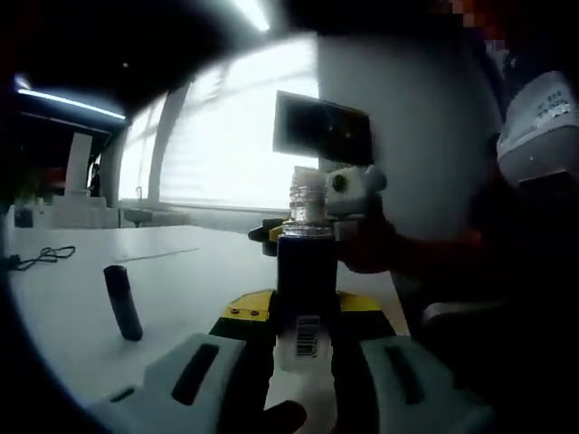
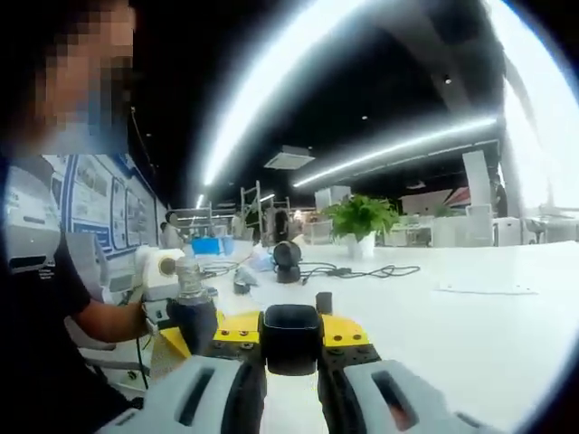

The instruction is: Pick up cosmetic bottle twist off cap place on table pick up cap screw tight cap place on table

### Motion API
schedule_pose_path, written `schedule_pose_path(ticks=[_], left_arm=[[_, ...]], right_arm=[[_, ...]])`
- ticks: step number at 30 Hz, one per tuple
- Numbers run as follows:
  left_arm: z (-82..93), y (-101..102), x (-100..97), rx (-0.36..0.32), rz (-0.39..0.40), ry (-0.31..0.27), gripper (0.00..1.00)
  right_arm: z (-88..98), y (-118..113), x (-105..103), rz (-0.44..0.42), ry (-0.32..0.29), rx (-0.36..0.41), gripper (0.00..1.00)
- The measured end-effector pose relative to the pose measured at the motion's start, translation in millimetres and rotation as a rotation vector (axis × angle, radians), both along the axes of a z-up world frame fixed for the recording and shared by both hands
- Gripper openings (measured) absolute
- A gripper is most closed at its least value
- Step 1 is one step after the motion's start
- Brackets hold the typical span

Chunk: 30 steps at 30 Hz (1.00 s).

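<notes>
— where's the cosmetic bottle [image 1: 304, 289] right now?

— up off the table [image 1: 181, 271], upright, clamped between the jaws of the left hand-held gripper [image 1: 303, 357]. dark body, a barcode label low on it, and a clear threaded neck bare at the top. from the right gripper view you can see the same bottle [image 2: 192, 316] off to the left of the cap, held over by the person's arm.

— so the cap is off?

— yes. the black cap [image 2: 290, 338] sits squeezed between the jaws of the right hand-held gripper [image 2: 290, 348], apart from the bottle, not touching its neck.

— and the right one, does it show near the bottle?

— in the left gripper view it comes in just behind the bottle's neck, a pale piece with yellow and black parts. i can't make out the cap from that side.

— anything else on the table near the bottle?

— a dark, stubby cylinder [image 1: 123, 302] stands slightly tilted to the left of the bottle, well apart from it. farther left a black cable [image 1: 41, 258] lies on the table. beyond the bottle there's a dark screen [image 1: 323, 129] against the wall.

— and past the cap?

— behind it a small round black device [image 2: 288, 258] with cables trailing along the table, and a green potted plant [image 2: 360, 217] farther back.
</notes>
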<state>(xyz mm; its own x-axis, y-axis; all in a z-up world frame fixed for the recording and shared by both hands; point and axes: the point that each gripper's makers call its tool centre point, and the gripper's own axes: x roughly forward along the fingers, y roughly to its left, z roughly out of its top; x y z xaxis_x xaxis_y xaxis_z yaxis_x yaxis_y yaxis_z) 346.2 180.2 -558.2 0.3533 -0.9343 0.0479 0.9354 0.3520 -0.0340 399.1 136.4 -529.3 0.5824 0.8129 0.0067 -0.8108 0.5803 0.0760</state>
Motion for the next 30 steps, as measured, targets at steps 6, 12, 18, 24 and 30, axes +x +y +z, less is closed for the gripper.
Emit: schedule_pose_path(ticks=[6,12,18,24,30], left_arm=[[-1.4,0.5,16.2,-0.007,0.042,0.007,0.13],[-0.9,-1.9,25.7,-0.003,0.062,0.003,0.13],[-2.3,-7.0,37.9,-0.005,0.08,0.011,0.13],[-3.5,-15.0,49.5,-0.003,0.098,0.008,0.13],[-8.7,-17.1,57.1,0.001,0.112,0.025,0.13]], right_arm=[[-5.2,-5.5,2.0,-0.017,0.0,-0.003,0.15],[-8.4,-11.2,2.5,-0.027,0.001,0.0,0.15],[-14.9,-19.9,3.3,-0.042,0.011,0.001,0.15],[-18.9,-25.4,4.9,-0.05,0.019,-0.001,0.15],[-25.4,-31.8,7.3,-0.058,0.025,-0.013,0.15]])
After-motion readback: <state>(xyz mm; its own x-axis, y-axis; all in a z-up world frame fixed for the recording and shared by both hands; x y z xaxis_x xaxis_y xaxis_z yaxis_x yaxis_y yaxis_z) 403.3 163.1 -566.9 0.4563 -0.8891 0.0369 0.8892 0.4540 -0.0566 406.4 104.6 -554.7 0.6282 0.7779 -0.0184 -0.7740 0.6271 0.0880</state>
